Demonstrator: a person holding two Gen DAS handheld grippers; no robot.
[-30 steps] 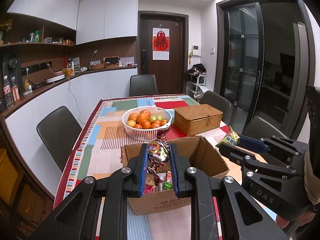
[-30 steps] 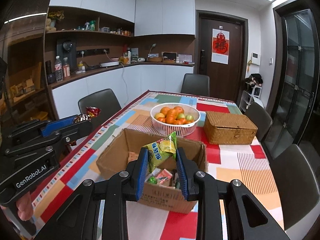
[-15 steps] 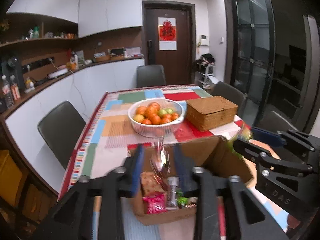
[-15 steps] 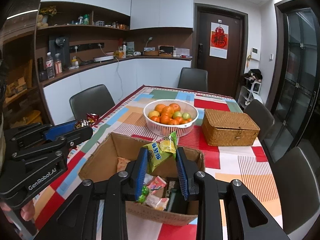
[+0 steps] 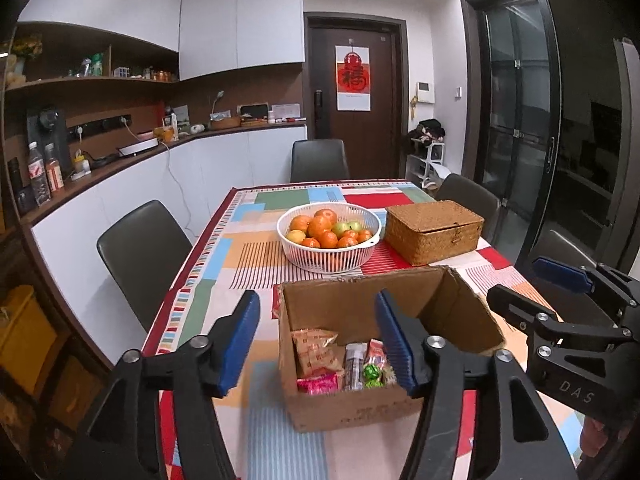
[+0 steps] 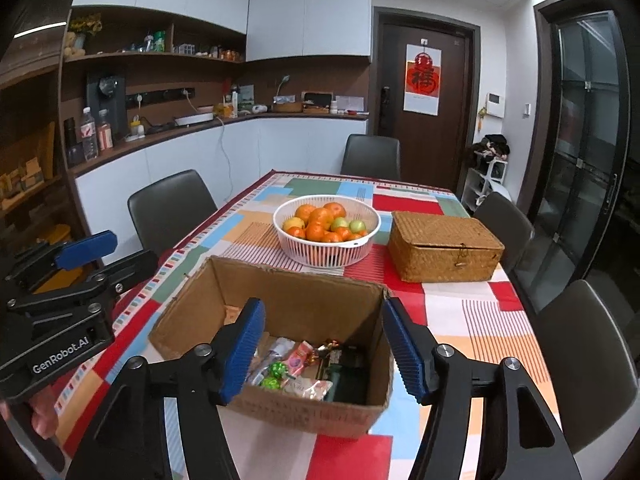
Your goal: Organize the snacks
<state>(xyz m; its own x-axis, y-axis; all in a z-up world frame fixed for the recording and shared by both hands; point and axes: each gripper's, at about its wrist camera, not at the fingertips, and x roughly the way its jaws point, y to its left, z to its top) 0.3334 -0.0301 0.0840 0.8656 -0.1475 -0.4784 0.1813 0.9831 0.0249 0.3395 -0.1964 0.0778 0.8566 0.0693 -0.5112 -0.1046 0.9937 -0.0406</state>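
A: How do the two claws stand?

B: The left claw [image 5: 318, 338] is spread wide, its blue-padded fingers [image 5: 240, 336] apart with nothing between them. The right claw [image 6: 324, 350] is just as wide and holds nothing. Both hang above the open brown cardboard box [image 5: 360, 414], the left one toward its left half.

A: Where are the snacks?

B: In the bottom of that box. From the left wrist view there is an orange-brown cracker packet [image 5: 318, 354] at the left, a pink packet [image 5: 318, 383] in front of it, a slim silver stick packet [image 5: 354, 366] and a green-wrapped sweet [image 5: 371, 372]. The right wrist view shows green-wrapped sweets [image 6: 276, 370], a pink-and-white packet [image 6: 298, 358] and a dark packet [image 6: 350, 376] against the right wall.

A: And around the box?

B: It sits near the front of the tabletop with the multicoloured patchwork cloth [image 6: 460, 320]. Behind it stands a white slatted plastic basket of oranges and green fruit [image 6: 326, 236], and just right of that a closed woven wicker box [image 6: 444, 248]. Dark chairs [image 6: 172, 208] line the sides.
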